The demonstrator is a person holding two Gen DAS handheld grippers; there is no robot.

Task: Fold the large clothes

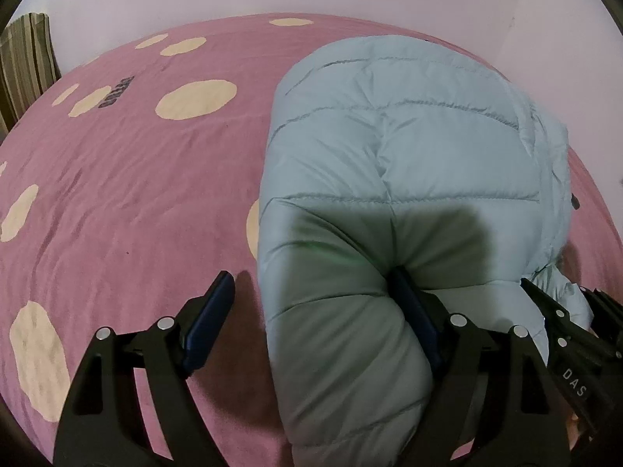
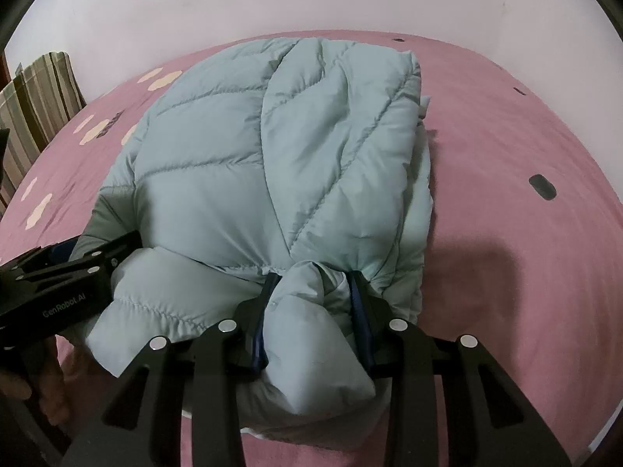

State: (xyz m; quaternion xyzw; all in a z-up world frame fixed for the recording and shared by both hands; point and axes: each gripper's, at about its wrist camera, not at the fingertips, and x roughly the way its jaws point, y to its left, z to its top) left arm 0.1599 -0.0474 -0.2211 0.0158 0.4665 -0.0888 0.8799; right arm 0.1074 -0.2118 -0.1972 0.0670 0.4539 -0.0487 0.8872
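The pale blue puffer jacket (image 2: 272, 163) lies folded on the pink bed (image 2: 506, 155), near its far edge. Right gripper (image 2: 315, 292) pinches a puffy fold – plain only in its own view. Left gripper (image 1: 311, 292) (spread wide) straddles the jacket's edge, not pressing; its right finger is half buried.

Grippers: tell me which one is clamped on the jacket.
The right gripper: its pads pinch a fold of the jacket. The left gripper stands wide, one finger clear over the bedspread.
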